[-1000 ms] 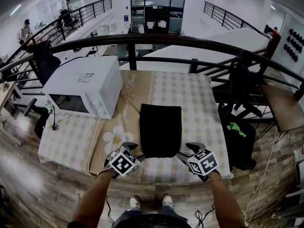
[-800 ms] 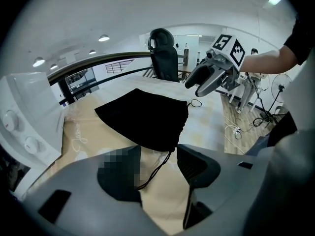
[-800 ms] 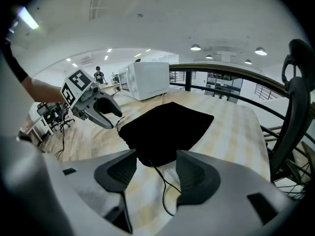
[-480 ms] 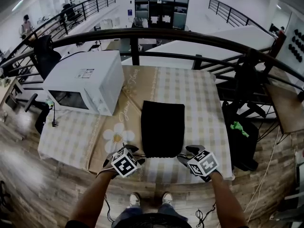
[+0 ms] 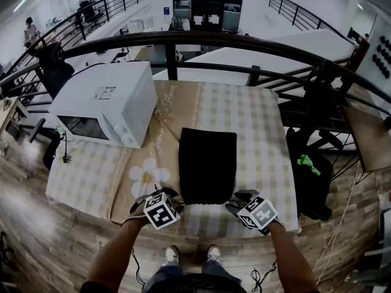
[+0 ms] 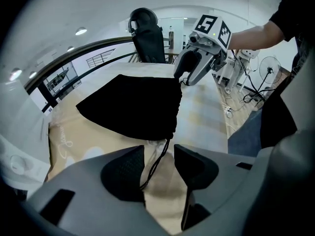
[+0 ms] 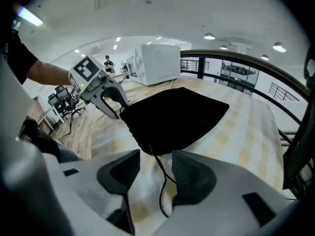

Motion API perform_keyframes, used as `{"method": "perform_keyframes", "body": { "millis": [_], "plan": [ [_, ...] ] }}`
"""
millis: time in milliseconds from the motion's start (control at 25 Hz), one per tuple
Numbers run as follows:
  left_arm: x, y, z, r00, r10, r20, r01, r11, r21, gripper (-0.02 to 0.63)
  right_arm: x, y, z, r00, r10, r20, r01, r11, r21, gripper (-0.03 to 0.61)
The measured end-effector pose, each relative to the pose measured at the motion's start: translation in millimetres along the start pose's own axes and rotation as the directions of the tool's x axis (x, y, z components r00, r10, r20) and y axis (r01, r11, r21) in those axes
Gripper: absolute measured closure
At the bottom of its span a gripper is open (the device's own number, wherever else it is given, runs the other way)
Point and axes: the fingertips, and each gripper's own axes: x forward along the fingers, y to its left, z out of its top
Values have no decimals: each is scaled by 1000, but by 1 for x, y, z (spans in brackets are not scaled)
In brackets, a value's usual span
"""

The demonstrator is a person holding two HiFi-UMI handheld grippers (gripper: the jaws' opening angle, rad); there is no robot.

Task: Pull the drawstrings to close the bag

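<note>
A flat black drawstring bag (image 5: 208,163) lies on the checked tablecloth, its gathered mouth toward me. My left gripper (image 5: 173,199) is at the mouth's left corner. In the left gripper view the bag (image 6: 130,104) is just ahead, and its black cord (image 6: 156,162) runs between the jaws of the left gripper (image 6: 158,154), which have just been closing; a gap remains. My right gripper (image 5: 235,201) is at the right corner. Its own view shows the bag (image 7: 172,114) and a cord (image 7: 161,183) between the closing jaws of the right gripper (image 7: 156,160), pads not pressing.
A white microwave (image 5: 107,102) stands on the table's back left. The tablecloth (image 5: 259,133) ends just behind my grippers at the near edge. A dark railing (image 5: 244,44) runs behind the table. A black bag with something green (image 5: 308,163) sits on the floor at the right.
Both grippers have sunk toward the table at the bag's near corners. Their jaws stand a little narrower than before. The bag has not moved.
</note>
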Motion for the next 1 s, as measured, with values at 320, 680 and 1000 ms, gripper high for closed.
{"method": "perform_keyframes", "body": {
  "millis": [320,680,1000],
  "plan": [
    [6,2,2,1000,-11,-17,12,1000,15,434,9,0,-5,999,30,-34,-31,999,-23,420],
    [7,1,2,1000,-22,-21,22,1000,4,477,13,2,-7,998,38,-57,-40,998,-46,454],
    [8,0,0,999,-15,-29,15,1000,11,503,16,3,-13,997,30,-73,-35,998,-60,492]
  ]
}}
